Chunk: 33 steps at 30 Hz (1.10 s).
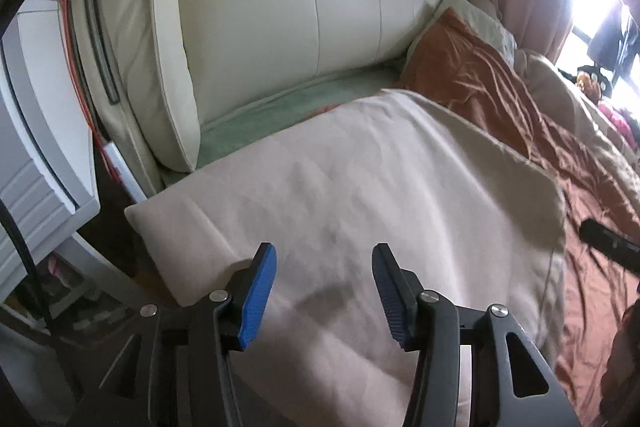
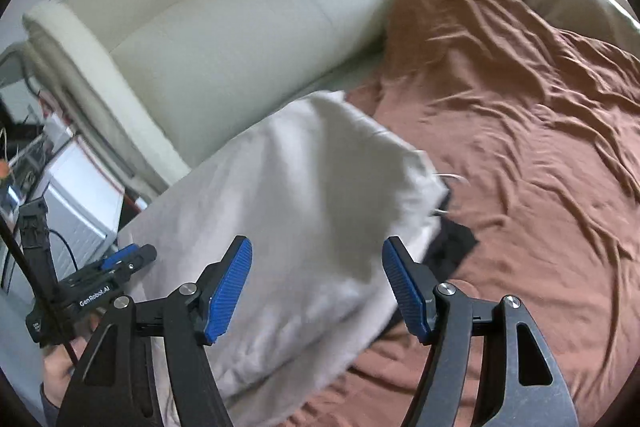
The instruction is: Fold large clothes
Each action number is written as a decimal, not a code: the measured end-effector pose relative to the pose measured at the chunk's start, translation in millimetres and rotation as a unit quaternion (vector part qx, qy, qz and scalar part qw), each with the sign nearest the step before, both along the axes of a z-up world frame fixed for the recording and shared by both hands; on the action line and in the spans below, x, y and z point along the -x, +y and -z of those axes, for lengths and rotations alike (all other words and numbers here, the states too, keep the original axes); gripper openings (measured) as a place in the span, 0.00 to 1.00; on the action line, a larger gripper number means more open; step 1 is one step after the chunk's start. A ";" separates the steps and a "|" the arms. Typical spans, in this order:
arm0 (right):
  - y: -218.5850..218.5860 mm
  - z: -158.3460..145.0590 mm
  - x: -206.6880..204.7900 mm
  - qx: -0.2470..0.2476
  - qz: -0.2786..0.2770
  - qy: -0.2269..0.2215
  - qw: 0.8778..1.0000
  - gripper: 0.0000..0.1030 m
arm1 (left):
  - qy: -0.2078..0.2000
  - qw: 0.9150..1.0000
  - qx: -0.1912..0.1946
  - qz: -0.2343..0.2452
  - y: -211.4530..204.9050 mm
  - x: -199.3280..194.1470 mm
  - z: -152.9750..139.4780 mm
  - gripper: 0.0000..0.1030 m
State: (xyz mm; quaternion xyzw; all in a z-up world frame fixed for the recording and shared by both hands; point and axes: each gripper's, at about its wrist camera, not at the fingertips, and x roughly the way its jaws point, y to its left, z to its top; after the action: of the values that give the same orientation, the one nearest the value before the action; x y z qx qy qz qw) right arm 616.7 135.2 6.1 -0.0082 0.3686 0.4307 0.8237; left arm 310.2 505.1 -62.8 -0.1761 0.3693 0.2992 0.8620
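Left wrist view: The left gripper (image 1: 324,291) stands with its jaws apart and nothing between the blue pads (image 1: 260,297). The cream garment (image 1: 360,195) lies directly ahead of and beneath the jaws, spread flat on the rust-brown bedsheet (image 1: 560,131). Its left edge, outboard of the left finger, reads as a straight doubled fold; judged from this, at least one fold is complete. A dark patch on the cloth between the pads appears to be shadow, though a stain cannot be excluded. Beyond the garment stands a cream padded headboard (image 1: 280,7). A black part at the far right edge is cut off; it is probably the other gripper.

Right wrist view: The right gripper (image 2: 316,283) is likewise open and empty. The garment (image 2: 288,211) lies ahead of the jaws and extends to their left. Its right edge, ahead of the right finger, is blurred and bunched, with loose cords (image 2: 448,183) and a dark item (image 2: 452,243) beneath it that cannot be identified. That edge probably still needs squaring, and further folds likely remain. The left gripper (image 2: 128,253) appears far left, partly cut off.
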 end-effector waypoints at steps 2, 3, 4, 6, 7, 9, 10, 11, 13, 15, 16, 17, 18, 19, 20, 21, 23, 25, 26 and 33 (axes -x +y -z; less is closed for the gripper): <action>12.7 10.5 -8.3 0.017 -0.007 -0.003 1.000 0.64 | 0.004 1.000 -0.010 -0.005 2.9 1.8 4.6 0.50; 18.4 14.5 -12.1 0.025 -0.008 -0.007 1.000 0.64 | 0.008 1.000 -0.017 -0.008 6.0 0.4 7.5 0.50; 22.5 17.7 -16.7 0.029 -0.008 -0.007 1.000 0.64 | 0.012 1.000 -0.021 -0.011 8.2 -0.5 10.3 0.50; 27.3 24.0 -27.8 0.038 0.003 -0.010 0.999 0.64 | 0.020 0.999 -0.029 -0.017 13.9 -4.0 16.1 0.50; 29.5 26.1 -32.3 0.046 0.011 -0.015 0.999 0.64 | 0.020 0.999 -0.033 -0.019 14.9 -3.8 18.0 0.50; 34.3 32.4 -45.2 0.064 0.023 -0.018 0.998 0.62 | 0.022 0.999 -0.039 -0.022 18.0 -4.7 23.4 0.51; 36.1 31.9 -46.1 0.073 0.030 -0.017 0.997 0.62 | 0.024 0.999 -0.040 -0.024 18.3 -4.5 26.2 0.51; 34.8 32.9 -47.3 0.082 0.038 -0.016 0.996 0.62 | 0.028 0.998 -0.040 -0.027 19.7 -6.0 29.4 0.51; 28.8 36.2 -49.2 0.103 0.059 -0.017 0.993 0.62 | 0.039 0.998 -0.034 -0.037 21.3 -8.3 33.2 0.51; 17.5 33.5 -48.5 0.078 0.052 0.007 0.996 0.62 | 0.049 0.997 -0.029 -0.051 22.8 -9.4 33.4 0.51; 12.3 30.6 -47.5 0.075 0.056 0.007 0.996 0.62 | 0.052 0.997 -0.029 -0.055 21.4 -9.2 32.0 0.51; 7.2 26.7 -45.2 0.073 0.057 0.004 0.996 0.62 | 0.055 0.996 -0.032 -0.056 18.8 -9.4 29.8 0.51; 4.1 24.0 -43.4 0.071 0.055 0.004 0.996 0.62 | 0.057 0.996 -0.035 -0.055 15.1 -9.5 27.3 0.51; -0.3 19.4 -40.1 0.072 0.056 0.006 0.996 0.62 | 0.057 0.996 -0.034 -0.051 10.3 -9.1 24.9 0.52; -3.4 15.6 -37.5 0.075 0.058 0.006 0.995 0.62 | 0.055 0.997 -0.029 -0.045 5.5 -8.4 22.2 0.52; -6.3 12.4 -35.9 0.077 0.059 0.005 0.995 0.62 | 0.051 0.997 -0.025 -0.043 1.4 -7.0 20.3 0.52; -14.1 2.2 -28.8 0.076 0.060 -0.002 0.995 0.62 | 0.041 0.998 -0.017 -0.040 -9.3 -3.5 14.5 0.52; -24.0 -7.9 -22.9 0.071 0.058 -0.001 0.996 0.62 | 0.031 0.999 -0.012 -0.036 -21.5 0.2 6.9 0.52; -29.9 -14.5 -18.2 0.065 0.055 0.001 0.996 0.62 | 0.027 0.999 -0.010 -0.033 -27.4 2.5 3.1 0.53; -77.6 -54.8 24.1 0.055 0.047 -0.020 0.997 0.64 | -0.003 1.000 -0.002 -0.026 -67.9 25.4 -30.5 0.65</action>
State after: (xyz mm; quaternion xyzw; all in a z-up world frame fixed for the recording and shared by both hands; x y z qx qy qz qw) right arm 592.6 57.6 60.8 -0.0450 0.3754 0.3699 0.8486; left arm 284.8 437.2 -32.3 -0.1846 0.3609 0.3220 0.8556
